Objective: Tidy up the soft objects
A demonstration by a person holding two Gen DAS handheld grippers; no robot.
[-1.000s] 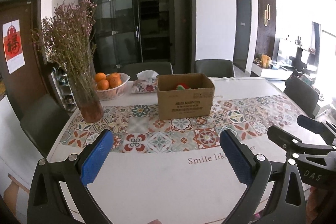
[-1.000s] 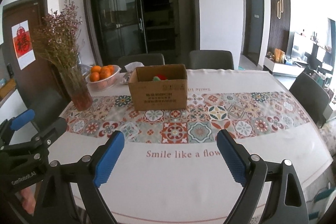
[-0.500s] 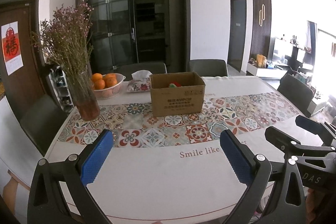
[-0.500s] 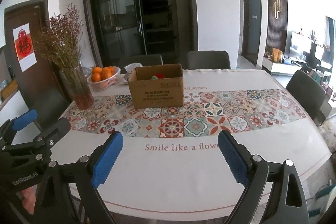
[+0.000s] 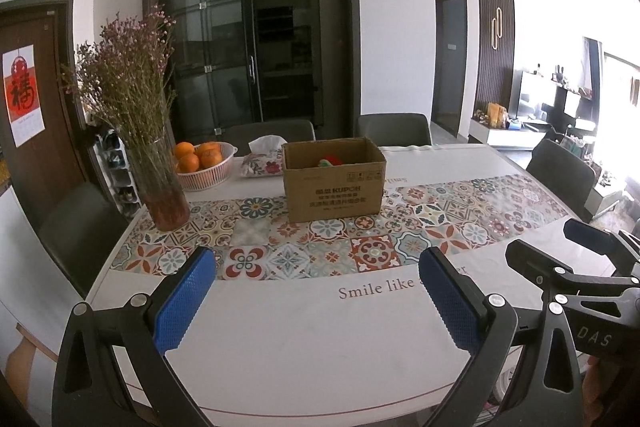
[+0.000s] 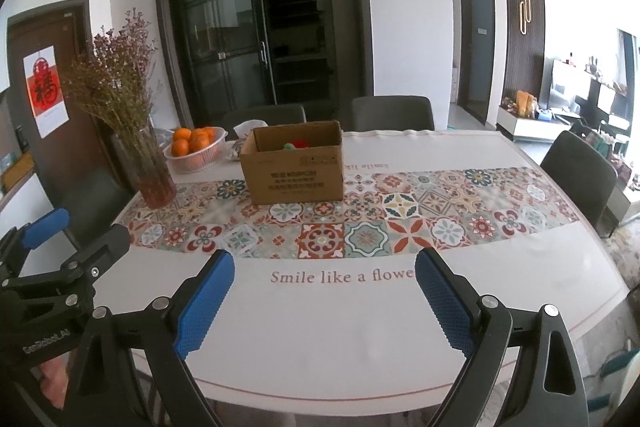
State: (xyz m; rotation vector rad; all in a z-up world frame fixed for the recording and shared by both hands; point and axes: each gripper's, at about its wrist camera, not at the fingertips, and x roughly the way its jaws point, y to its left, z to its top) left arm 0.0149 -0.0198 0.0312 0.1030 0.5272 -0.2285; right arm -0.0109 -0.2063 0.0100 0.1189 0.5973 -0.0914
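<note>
An open cardboard box (image 5: 334, 183) stands in the middle of the table on the patterned runner; it also shows in the right wrist view (image 6: 295, 167). Red and green soft things (image 5: 330, 161) lie inside it, mostly hidden by the box wall (image 6: 296, 145). My left gripper (image 5: 318, 297) is open and empty, held over the table's near edge, well short of the box. My right gripper (image 6: 324, 301) is open and empty too, beside the left one, which shows at the left edge (image 6: 60, 259).
A glass vase of dried flowers (image 5: 160, 187) stands at the left of the runner. A basket of oranges (image 5: 204, 163) and a tissue pack (image 5: 262, 163) sit behind it. Dark chairs (image 5: 394, 129) ring the table (image 5: 320, 339).
Both grippers have pulled back from the box and risen a little; the box looks smaller and more of the table's near edge shows. Both jaws stay open.
</note>
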